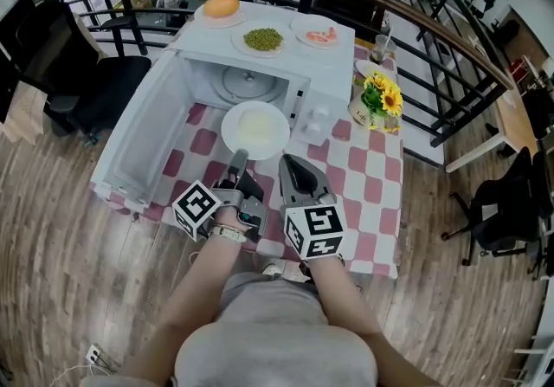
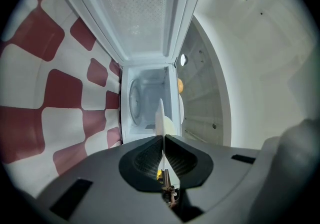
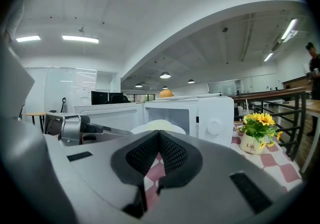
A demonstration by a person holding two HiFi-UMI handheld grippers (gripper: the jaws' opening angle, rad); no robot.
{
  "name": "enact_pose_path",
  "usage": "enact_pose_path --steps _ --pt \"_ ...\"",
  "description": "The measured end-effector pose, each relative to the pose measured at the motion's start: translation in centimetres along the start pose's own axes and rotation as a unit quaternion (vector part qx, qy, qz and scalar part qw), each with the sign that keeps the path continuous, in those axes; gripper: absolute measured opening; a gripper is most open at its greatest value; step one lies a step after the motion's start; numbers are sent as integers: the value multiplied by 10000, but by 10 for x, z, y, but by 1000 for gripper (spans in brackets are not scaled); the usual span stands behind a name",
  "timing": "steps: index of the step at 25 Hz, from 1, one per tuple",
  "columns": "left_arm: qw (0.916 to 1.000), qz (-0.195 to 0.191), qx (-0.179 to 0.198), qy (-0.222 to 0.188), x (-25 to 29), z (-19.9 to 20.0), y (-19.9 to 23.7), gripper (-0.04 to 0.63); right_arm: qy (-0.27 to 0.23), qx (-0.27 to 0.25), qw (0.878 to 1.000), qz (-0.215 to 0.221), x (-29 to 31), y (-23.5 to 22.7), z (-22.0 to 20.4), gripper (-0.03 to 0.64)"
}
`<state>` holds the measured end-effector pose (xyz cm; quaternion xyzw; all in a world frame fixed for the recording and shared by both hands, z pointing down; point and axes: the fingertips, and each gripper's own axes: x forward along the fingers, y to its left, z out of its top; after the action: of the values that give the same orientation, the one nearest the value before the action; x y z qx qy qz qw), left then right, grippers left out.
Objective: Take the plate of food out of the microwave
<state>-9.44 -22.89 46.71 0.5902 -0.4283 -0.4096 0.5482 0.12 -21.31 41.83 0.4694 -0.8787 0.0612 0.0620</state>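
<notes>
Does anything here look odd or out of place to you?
Nothing spilled or broken. Two oddities: three dishes of food sit on top of the microwave, and the left gripper pinches the plate of food by its near rim alone, before the open door.

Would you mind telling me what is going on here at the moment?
A person is taking a plate of food out of the open microwave. The left tongs are shut on the plate's near rim, and the plate is in front of the opening, above the checked tablecloth. The right tongs are shut and empty beside it.
</notes>
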Motion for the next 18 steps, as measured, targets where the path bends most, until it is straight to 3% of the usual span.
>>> enact_pose_path --steps 18 --pt "9999 -133 35 -56 -10 -4 -13 16 2 -3 10000 -34 -11 4 -1 25"
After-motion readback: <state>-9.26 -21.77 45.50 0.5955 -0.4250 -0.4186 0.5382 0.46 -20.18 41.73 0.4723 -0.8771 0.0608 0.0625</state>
